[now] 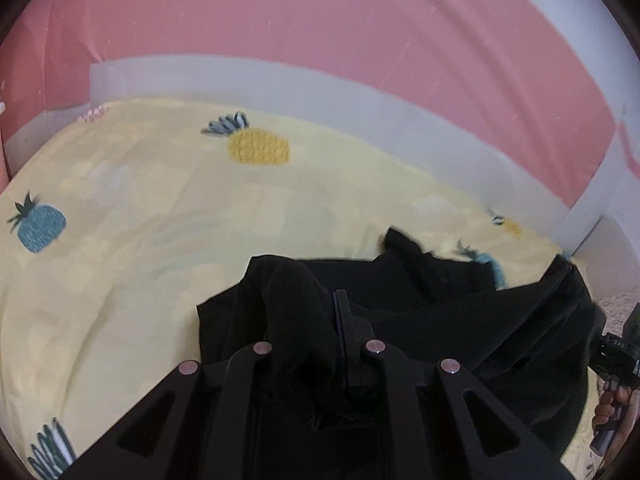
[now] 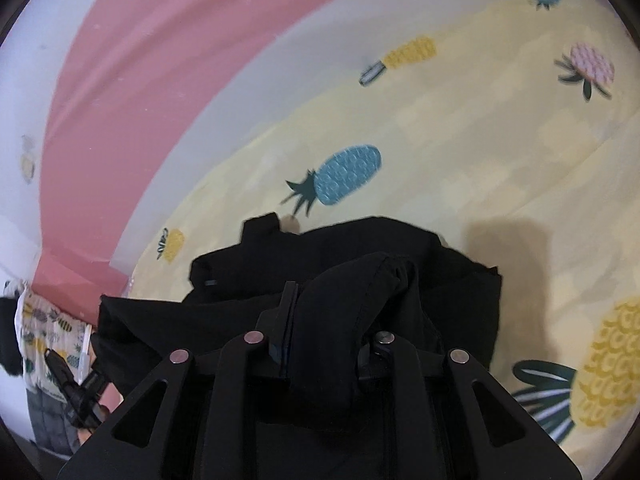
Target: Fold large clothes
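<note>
A large black garment (image 1: 460,304) lies partly bunched on a yellow pineapple-print bed sheet (image 1: 140,200). My left gripper (image 1: 316,312) is shut on a fold of it, and cloth humps up over the left finger and hides it. In the right wrist view the same black garment (image 2: 360,240) drapes over the right finger of my right gripper (image 2: 332,304), which is shut on its edge. Only that gripper's left finger shows. The cloth stretches between the two grippers, above the sheet (image 2: 480,140).
A white bed board (image 1: 280,80) runs along the far side below a pink wall (image 1: 320,20). A hand (image 1: 608,408) holding the other tool shows at the right edge. A person's pineapple-print clothing (image 2: 44,328) stands at the left beside the bed.
</note>
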`<state>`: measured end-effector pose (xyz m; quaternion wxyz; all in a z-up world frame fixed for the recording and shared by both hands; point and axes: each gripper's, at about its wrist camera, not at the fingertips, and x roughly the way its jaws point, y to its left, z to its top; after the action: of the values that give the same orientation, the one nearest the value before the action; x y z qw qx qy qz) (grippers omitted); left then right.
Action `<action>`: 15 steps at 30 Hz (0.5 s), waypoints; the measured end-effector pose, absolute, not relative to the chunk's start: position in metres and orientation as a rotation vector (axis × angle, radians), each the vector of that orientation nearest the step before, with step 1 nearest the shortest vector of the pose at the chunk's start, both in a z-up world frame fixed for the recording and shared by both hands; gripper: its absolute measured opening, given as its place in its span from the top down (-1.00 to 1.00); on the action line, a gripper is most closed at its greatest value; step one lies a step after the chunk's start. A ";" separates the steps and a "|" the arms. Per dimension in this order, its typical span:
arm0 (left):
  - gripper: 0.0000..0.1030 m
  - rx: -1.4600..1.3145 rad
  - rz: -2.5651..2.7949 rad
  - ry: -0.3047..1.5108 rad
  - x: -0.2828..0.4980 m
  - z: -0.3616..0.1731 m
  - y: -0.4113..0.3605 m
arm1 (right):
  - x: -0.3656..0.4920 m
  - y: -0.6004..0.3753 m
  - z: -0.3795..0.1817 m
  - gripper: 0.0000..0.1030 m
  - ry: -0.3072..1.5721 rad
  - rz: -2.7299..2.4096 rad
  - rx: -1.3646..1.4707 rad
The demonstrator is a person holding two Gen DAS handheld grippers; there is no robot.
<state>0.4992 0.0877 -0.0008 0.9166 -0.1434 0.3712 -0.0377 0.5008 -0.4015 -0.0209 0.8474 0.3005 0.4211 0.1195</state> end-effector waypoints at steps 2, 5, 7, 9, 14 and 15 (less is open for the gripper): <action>0.64 -0.304 -0.068 0.788 0.508 -0.016 0.087 | 0.510 -0.400 -0.030 0.53 0.905 0.249 0.643; 0.61 -0.320 -0.061 0.834 0.522 -0.032 0.086 | 0.517 -0.396 -0.043 0.47 0.926 0.247 0.621; 0.61 -0.325 -0.065 0.859 0.525 -0.034 0.086 | 0.517 -0.396 -0.043 0.41 0.915 0.255 0.614; 0.57 -0.347 -0.084 0.860 0.522 -0.027 0.089 | 0.513 -0.402 -0.035 0.26 0.896 0.284 0.639; 0.28 -0.477 -0.191 0.833 0.509 0.005 0.113 | 0.495 -0.413 0.001 -0.29 0.763 0.355 0.675; 0.19 -0.500 -0.205 0.830 0.507 0.011 0.116 | 0.489 -0.417 0.010 -0.36 0.729 0.340 0.661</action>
<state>0.5072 0.1155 0.0105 0.8799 -0.2399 0.3982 -0.0983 0.4890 -0.4166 0.0095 0.8676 0.3159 0.3482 0.1622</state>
